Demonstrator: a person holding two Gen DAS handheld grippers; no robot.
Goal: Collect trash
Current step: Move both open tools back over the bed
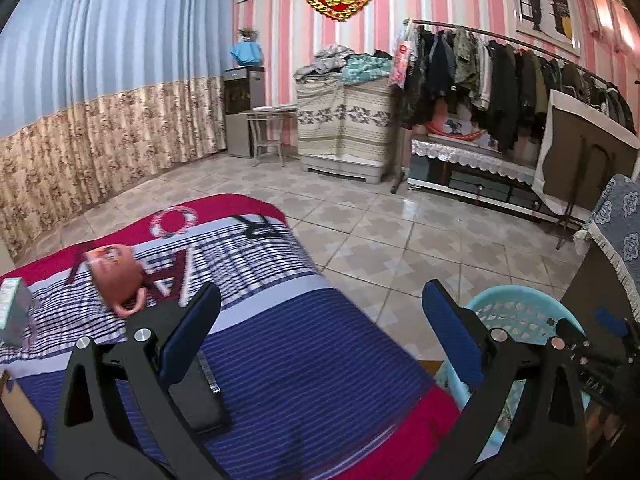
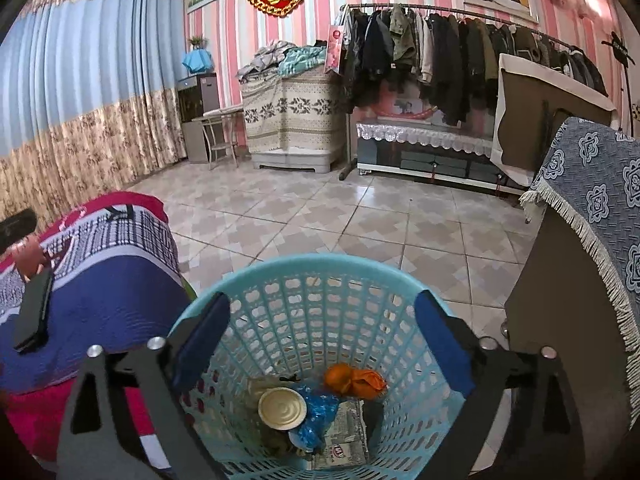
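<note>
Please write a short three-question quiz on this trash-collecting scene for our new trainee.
1. True or false: the right gripper is clamped on an item.
2. Which of these lies in the blue basket? A) pink mug B) orange wrapper C) phone
3. Fill in: the pink mug lies on the striped ___.

Key
1. False: its jaws stand open above the basket, with nothing between them.
2. B: the orange wrapper lies beside a round cream lid.
3. Blanket; the black phone lies there too.

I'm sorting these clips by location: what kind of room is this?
Probably a lived-in bedroom at home: a bed with a striped blanket, a loaded clothes rack along the wall, and floor-length curtains.
</note>
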